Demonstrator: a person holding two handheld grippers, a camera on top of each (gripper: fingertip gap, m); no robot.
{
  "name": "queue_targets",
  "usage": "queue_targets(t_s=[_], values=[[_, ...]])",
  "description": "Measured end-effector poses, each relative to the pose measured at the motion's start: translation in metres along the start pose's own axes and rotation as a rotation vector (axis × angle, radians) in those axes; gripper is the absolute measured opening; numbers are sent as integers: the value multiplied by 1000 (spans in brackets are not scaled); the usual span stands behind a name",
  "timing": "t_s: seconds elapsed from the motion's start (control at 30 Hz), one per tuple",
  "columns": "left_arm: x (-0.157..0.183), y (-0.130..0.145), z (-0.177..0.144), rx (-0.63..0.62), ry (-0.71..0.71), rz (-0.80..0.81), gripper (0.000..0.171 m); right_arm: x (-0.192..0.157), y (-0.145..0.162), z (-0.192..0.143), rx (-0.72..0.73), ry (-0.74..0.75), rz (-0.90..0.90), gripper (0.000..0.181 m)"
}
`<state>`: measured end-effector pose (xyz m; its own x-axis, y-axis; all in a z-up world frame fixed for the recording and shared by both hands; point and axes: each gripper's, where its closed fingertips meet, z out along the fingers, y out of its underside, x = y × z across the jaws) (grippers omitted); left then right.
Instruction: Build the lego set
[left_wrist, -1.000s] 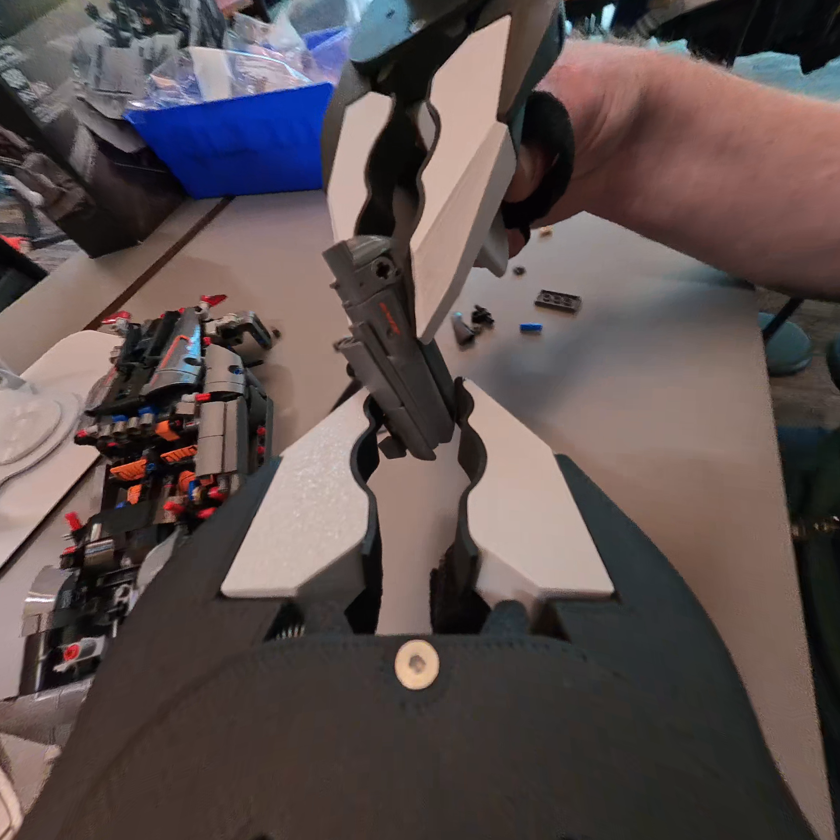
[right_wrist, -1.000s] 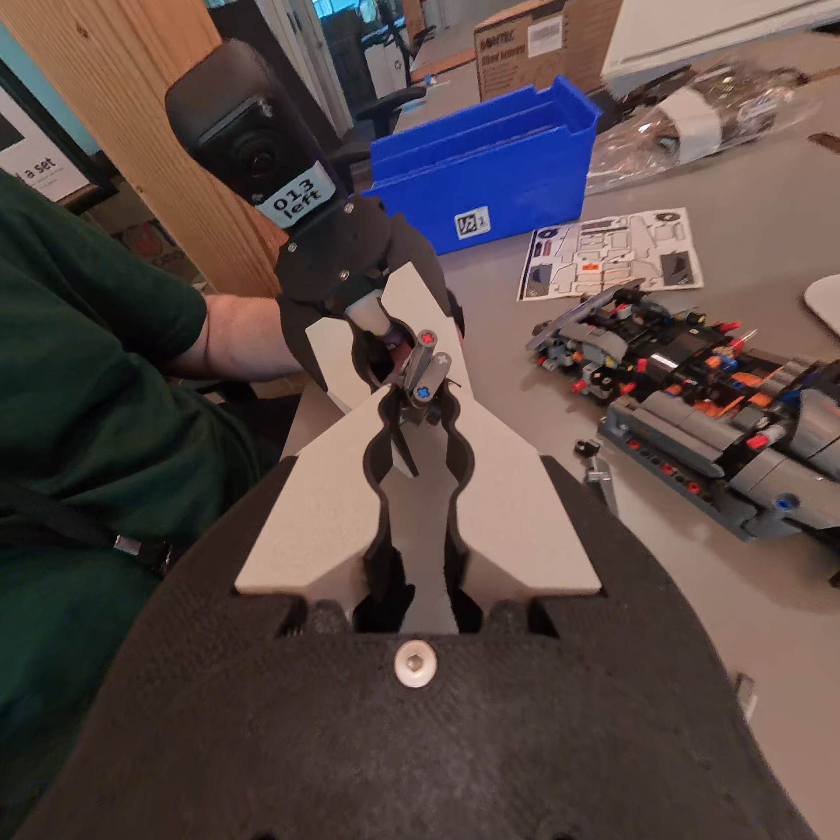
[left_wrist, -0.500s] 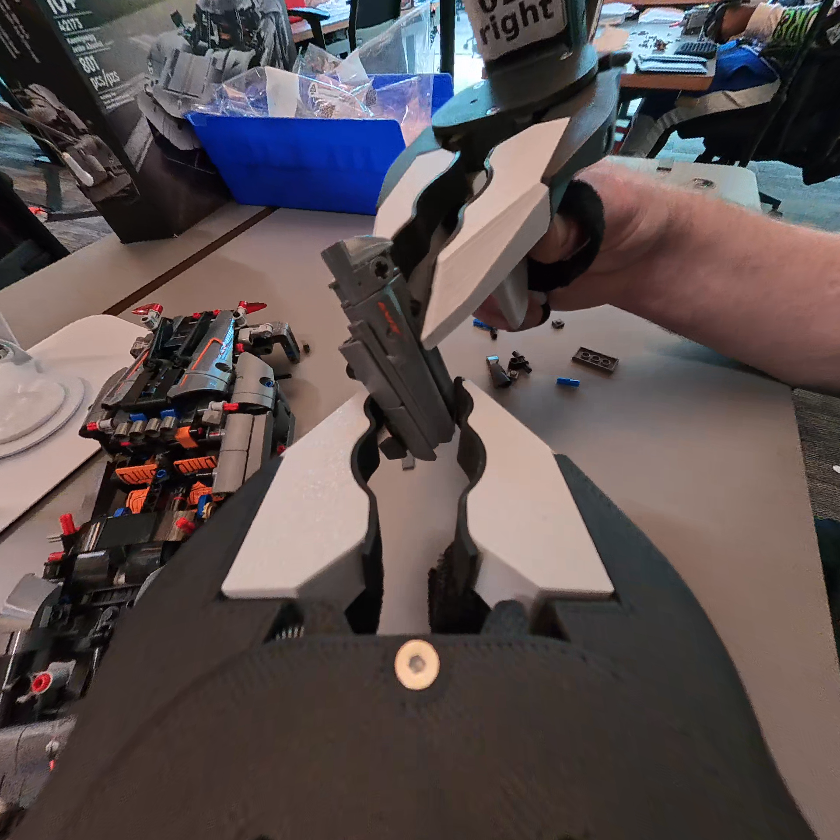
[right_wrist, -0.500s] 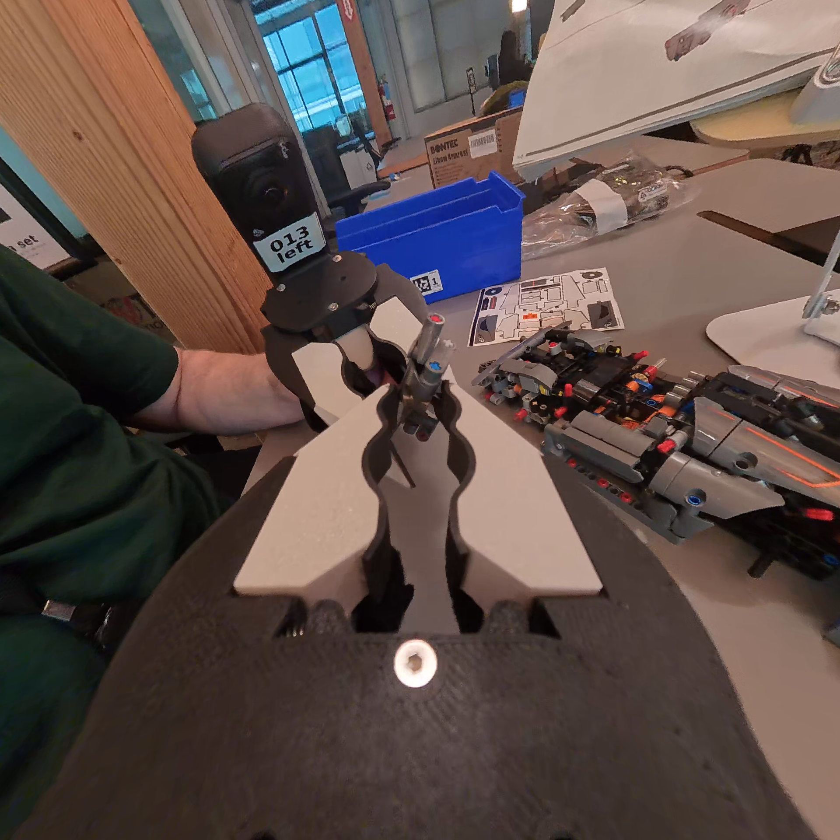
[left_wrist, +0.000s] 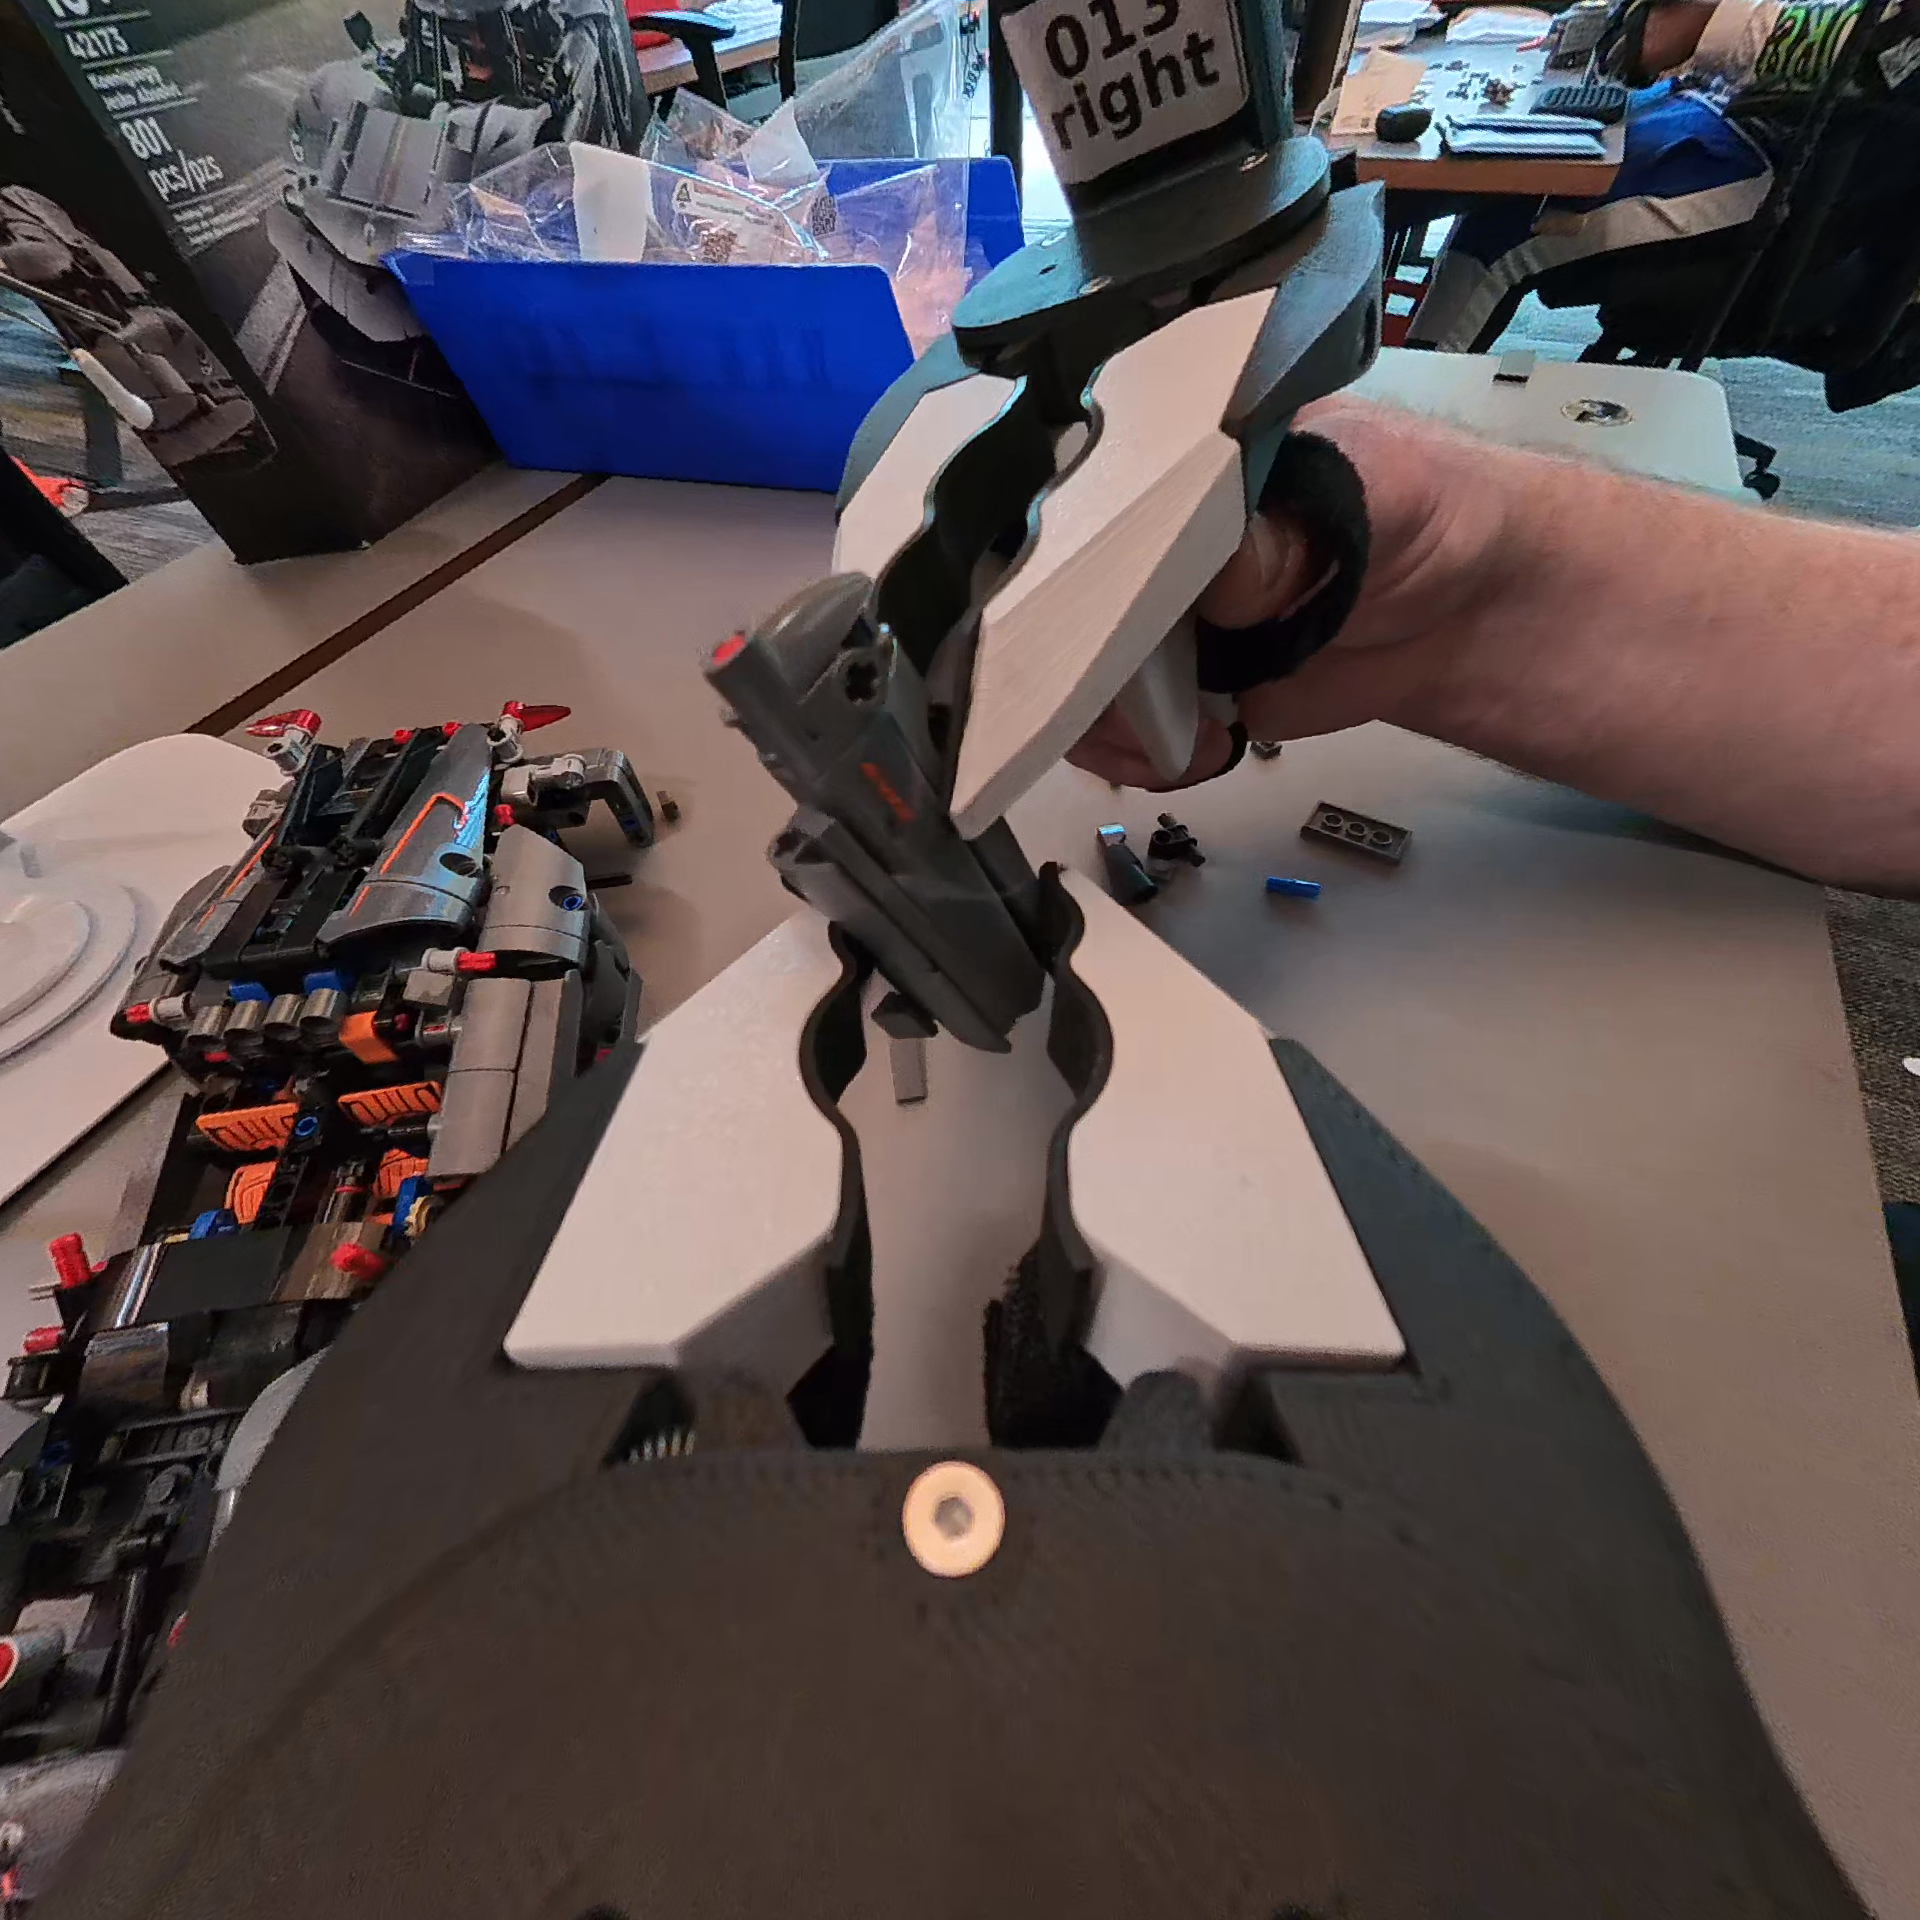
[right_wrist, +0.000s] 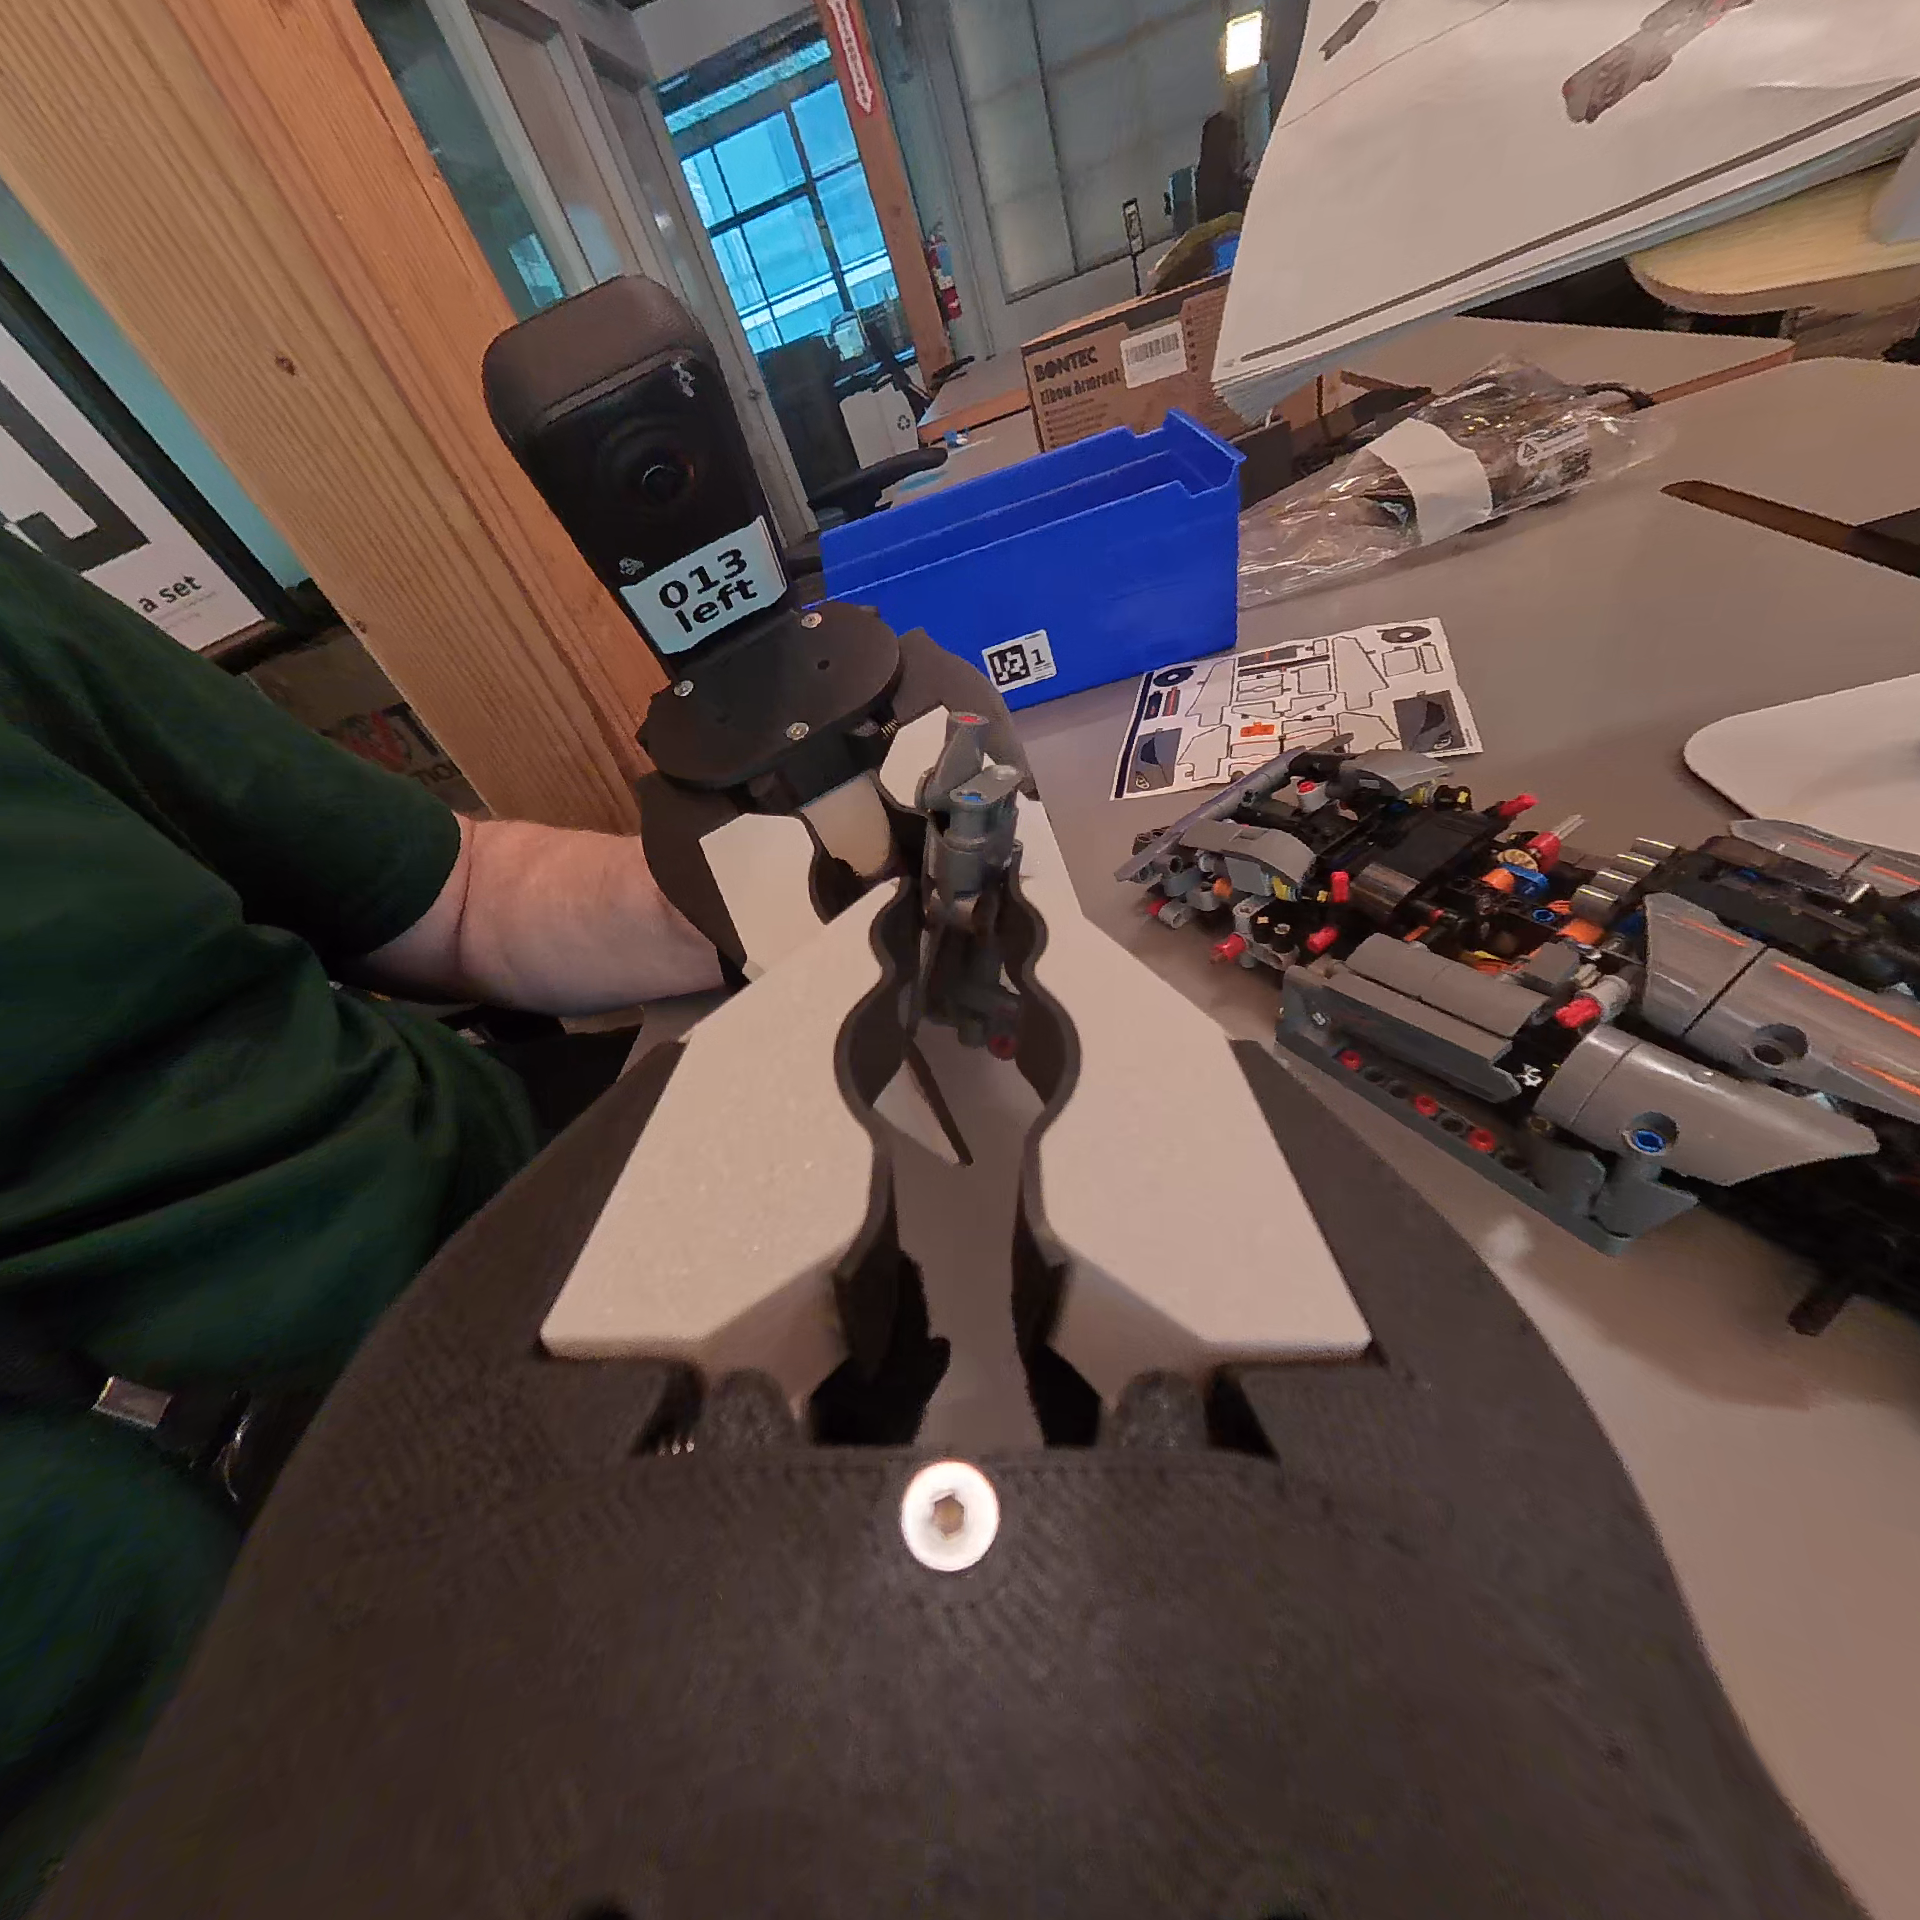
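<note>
Above the grey desk (left_wrist: 1558, 1039), both hand-held grippers clamp one small grey plastic Lego sub-assembly (left_wrist: 894, 831): the left hand-held gripper (left_wrist: 951, 940) closed on its lower end, the right hand-held gripper (right_wrist: 961, 914) on its upper. Light, rigid, yet its pinned joints probably separate under twisting; grip the solid beams.

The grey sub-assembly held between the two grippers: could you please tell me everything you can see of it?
The grey sub-assembly is a long, narrow plastic build of dark grey panels with an orange stripe, a cross-shaped axle hole and a red pin at its top. It is tilted, off the table, its lower end in the left gripper and its upper side in the right gripper.
</note>
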<state>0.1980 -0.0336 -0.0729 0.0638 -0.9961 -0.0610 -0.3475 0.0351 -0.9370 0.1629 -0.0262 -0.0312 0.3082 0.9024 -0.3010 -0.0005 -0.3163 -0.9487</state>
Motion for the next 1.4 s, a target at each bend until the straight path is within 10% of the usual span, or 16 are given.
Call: queue_targets(t_s=[1.4], values=[[5,21,-3,-62,7,79,30,-4,18,7,-81,-33,-52,12]])
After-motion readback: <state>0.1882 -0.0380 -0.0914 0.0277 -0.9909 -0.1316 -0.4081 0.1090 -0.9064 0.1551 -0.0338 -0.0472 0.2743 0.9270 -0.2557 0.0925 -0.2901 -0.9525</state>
